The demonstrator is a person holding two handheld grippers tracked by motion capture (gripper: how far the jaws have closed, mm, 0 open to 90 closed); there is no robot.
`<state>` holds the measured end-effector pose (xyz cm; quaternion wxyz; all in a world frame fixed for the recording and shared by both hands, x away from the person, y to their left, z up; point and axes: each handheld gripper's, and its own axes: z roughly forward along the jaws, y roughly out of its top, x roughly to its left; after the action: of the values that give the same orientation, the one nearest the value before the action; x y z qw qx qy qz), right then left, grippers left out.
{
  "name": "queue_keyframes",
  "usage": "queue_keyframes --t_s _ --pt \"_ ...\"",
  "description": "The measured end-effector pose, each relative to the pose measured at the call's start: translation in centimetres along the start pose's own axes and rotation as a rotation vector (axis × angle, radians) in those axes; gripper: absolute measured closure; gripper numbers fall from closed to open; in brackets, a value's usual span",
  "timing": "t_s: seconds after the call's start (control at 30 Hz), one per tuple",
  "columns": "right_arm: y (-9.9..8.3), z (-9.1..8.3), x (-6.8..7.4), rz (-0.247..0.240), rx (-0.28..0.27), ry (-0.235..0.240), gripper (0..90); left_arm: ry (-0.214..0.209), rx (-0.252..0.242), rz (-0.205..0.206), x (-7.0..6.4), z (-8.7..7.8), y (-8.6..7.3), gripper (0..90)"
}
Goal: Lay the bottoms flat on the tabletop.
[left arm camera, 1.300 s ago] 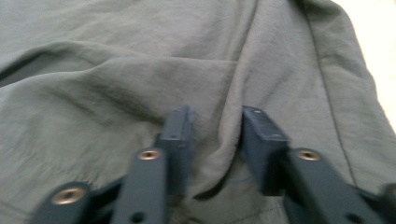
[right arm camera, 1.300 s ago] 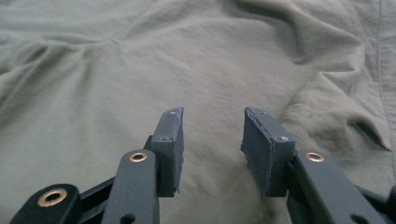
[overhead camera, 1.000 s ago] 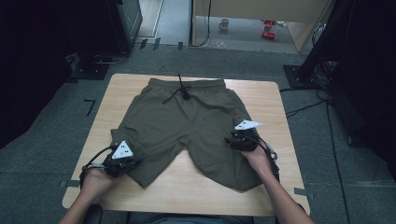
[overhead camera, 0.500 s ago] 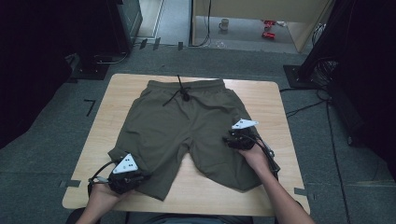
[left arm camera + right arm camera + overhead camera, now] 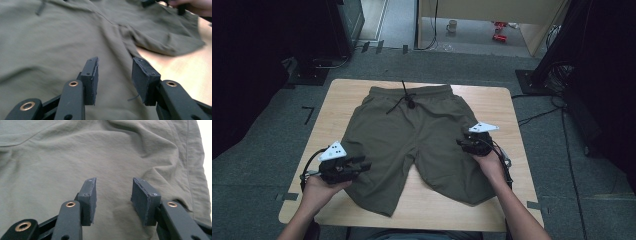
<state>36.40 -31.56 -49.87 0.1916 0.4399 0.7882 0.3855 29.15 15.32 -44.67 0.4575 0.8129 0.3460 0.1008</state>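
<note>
Olive shorts [image 5: 419, 145] lie flat on a wooden table [image 5: 507, 107], waistband at 12 o'clock. The left gripper [image 5: 362, 165] sits at 8 o'clock over one leg, the right gripper [image 5: 460, 144] at 4 o'clock; the gripper views show both with jaws parted above the fabric, grasping nothing

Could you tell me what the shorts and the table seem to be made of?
Shorts: likely a thin woven synthetic or cotton blend, matte olive, judging by its soft creases and stitched hems. Table: pale wood or wood laminate, smooth, with faint grain.
</note>
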Motion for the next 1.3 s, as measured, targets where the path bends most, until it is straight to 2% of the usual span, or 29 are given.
queue_keyframes --t_s 0.1,0.2,0.27,0.37,0.43,0.5,0.6,0.7,0.83,0.93,1.0,1.07,1.1,1.2,1.3 --pt "0.0 0.0 -0.2 -0.008 -0.008 -0.011 54.9 0.032 0.002 0.022 1.6 1.1 0.6 55.3" --pt "0.4 0.3 -0.6 -0.017 0.029 -0.01 53.8 0.05 0.011 0.016 3.3 2.7 1.1 53.8" --pt "0.4 0.7 -0.8 -0.009 0.038 -0.01 53.6 0.075 0.016 0.023 3.9 3.5 1.2 51.9" --pt "0.0 1.4 -1.0 0.0 0.078 -0.004 52.5 0.093 0.011 0.06 4.7 4.7 1.3 48.4" --pt "-0.5 1.7 -1.0 0.004 0.099 0.003 51.4 0.12 0.021 0.072 5.3 5.6 1.3 47.6" --pt "-0.7 1.6 -0.8 -0.007 0.09 -0.004 51.5 0.122 0.032 0.05 5.8 6.1 1.2 46.8" --pt "-1.3 1.3 -0.3 0.01 0.068 -0.017 51.5 0.127 0.052 0.007 6.6 6.7 0.9 46.1" --pt "-1.9 0.7 0.4 0.015 0.061 -0.025 50.5 0.133 0.065 -0.016 7.1 6.7 0.6 45.4" --pt "-2.4 0.1 1.7 0.028 0.059 -0.032 48.4 0.107 0.055 -0.042 7.2 6.3 0.2 44.0" --pt "-2.4 0.0 2.5 0.011 0.073 -0.023 47.8 0.105 0.06 -0.036 7.1 6.1 0.2 42.7" --pt "-2.1 0.1 2.3 0.013 0.079 -0.01 47.8 0.1 0.049 -0.034 7.1 5.8 0.3 42.2" --pt "-1.8 0.1 2.0 0.03 0.056 -0.003 47.8 0.096 0.033 -0.036 7.2 5.5 0.5 41.6" --pt "-1.7 0.0 1.9 0.033 0.041 -0.008 47.7 0.098 0.032 -0.037 7.3 5.4 0.6 41.4" --pt "-0.8 0.0 1.3 0.049 0.05 0.001 45.4 0.106 0.04 -0.046 7.8 5.2 1.0 41.5" --pt "-0.2 -0.1 0.7 0.059 0.016 -0.001 44.4 0.103 0.038 -0.053 8.3 5.0 1.4 40.2"
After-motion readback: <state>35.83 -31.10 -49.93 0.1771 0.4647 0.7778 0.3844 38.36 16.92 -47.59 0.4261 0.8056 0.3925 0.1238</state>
